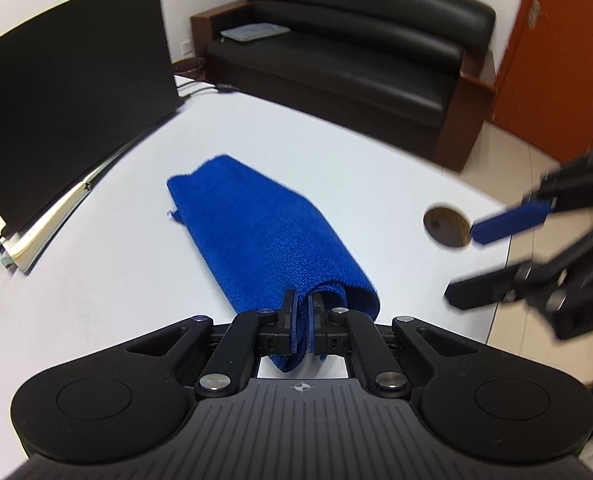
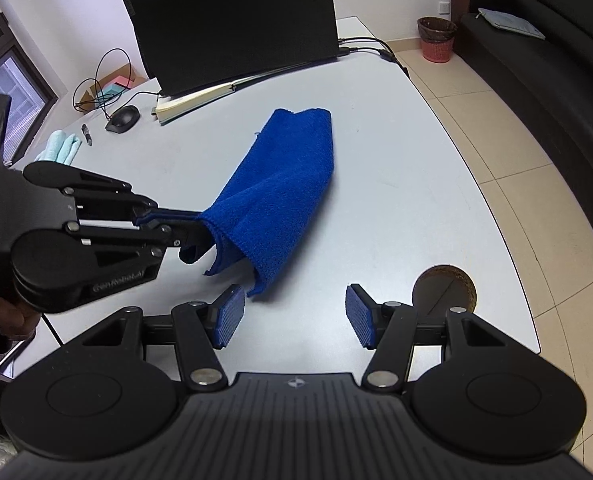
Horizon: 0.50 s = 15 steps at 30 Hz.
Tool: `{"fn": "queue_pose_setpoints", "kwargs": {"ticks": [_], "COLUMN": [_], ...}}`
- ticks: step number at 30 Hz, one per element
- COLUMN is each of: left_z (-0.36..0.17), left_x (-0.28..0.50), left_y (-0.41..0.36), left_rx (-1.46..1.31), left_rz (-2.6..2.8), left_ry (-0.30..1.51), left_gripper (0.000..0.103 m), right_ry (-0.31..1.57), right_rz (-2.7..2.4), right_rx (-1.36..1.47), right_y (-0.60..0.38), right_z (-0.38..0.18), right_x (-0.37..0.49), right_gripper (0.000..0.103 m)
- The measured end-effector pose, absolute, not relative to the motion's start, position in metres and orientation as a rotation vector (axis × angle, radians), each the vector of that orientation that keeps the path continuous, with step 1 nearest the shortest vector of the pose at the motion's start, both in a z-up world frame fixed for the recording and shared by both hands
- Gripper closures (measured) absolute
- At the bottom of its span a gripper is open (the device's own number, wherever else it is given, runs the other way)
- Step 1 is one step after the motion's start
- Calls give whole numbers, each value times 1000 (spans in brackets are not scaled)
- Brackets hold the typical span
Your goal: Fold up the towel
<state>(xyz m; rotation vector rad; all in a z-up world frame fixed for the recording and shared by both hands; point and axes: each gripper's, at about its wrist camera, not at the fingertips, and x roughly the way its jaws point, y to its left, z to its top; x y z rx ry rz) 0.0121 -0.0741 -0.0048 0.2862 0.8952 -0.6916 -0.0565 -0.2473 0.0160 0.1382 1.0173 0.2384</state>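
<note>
A blue towel lies folded lengthwise on the white table. My left gripper is shut on the towel's near end and holds that end lifted off the table. In the right wrist view the towel stretches from the left gripper away toward the laptop. My right gripper is open and empty, just in front of the towel's hanging near corner. It shows blurred at the right of the left wrist view.
A black laptop stands on a notebook at the table's far side. A mouse, a pen and a pale cloth lie at the left. A round cable hole is near the table's curved edge. A black sofa stands beyond.
</note>
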Motion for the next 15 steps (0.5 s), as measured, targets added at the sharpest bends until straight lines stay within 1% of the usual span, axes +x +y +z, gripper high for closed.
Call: {"fn": "queue_pose_setpoints", "kwargs": {"ticks": [5, 15], "left_z": [19, 53], "left_x": [25, 42], "left_y": [-74, -84], "left_rx": [178, 59], "left_rz": [-681, -689], "left_ry": [895, 889], "left_gripper": [98, 98], "right_ry": [1001, 966], "right_rz": [254, 271], "right_rx": [136, 141], "right_y": [-246, -245], "right_z": [20, 26], "right_x": [-49, -42], "right_gripper": [46, 46]}}
